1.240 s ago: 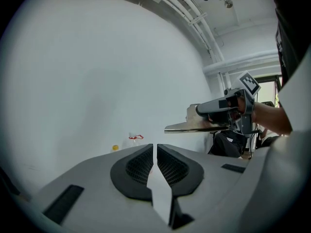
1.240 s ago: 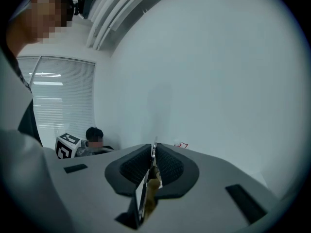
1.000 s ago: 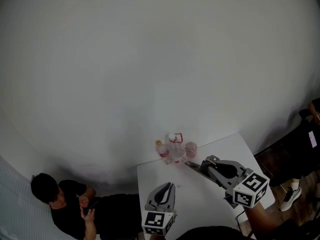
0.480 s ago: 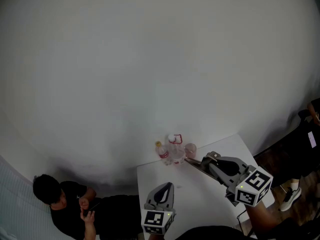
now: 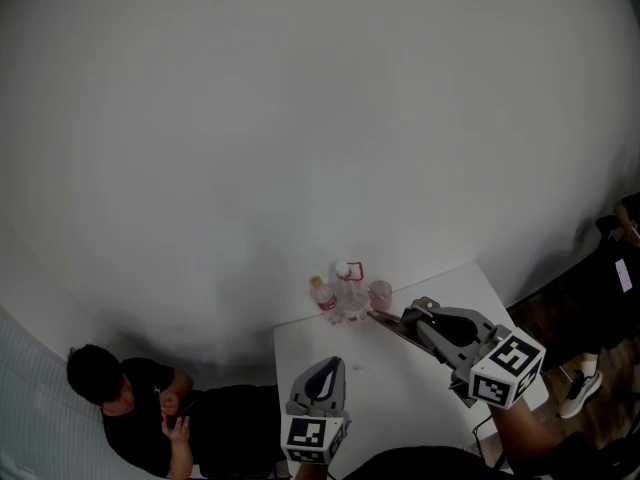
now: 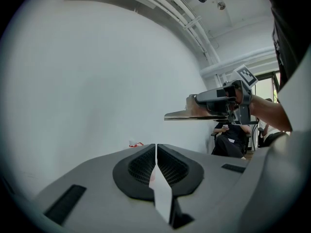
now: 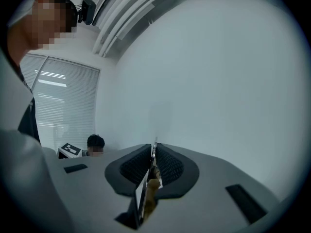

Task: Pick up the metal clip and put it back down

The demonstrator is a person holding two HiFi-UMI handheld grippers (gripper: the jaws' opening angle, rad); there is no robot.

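Note:
The metal clip [image 5: 386, 324] is a long flat steel strip held above the white table [image 5: 400, 393], its free end pointing toward the bottles. My right gripper [image 5: 408, 328] is shut on it. In the right gripper view the clip [image 7: 146, 188] shows edge-on, pinched between the dark pads of the right gripper [image 7: 154, 147]. The left gripper [image 5: 327, 364] hovers low near the table's front edge, shut with nothing in it. From the left gripper [image 6: 156, 146] view, the right gripper [image 6: 218, 103] and the clip [image 6: 187, 115] hang level, above and to the right.
Two plastic bottles [image 5: 322, 298] and a pinkish cup [image 5: 380, 294] stand together at the table's far edge by the white wall. A person in black [image 5: 125, 398] sits to the left below the table. Another person's leg [image 5: 585, 383] shows at the right.
The right gripper with the clip has edged slightly toward the bottles. The left gripper has stayed put.

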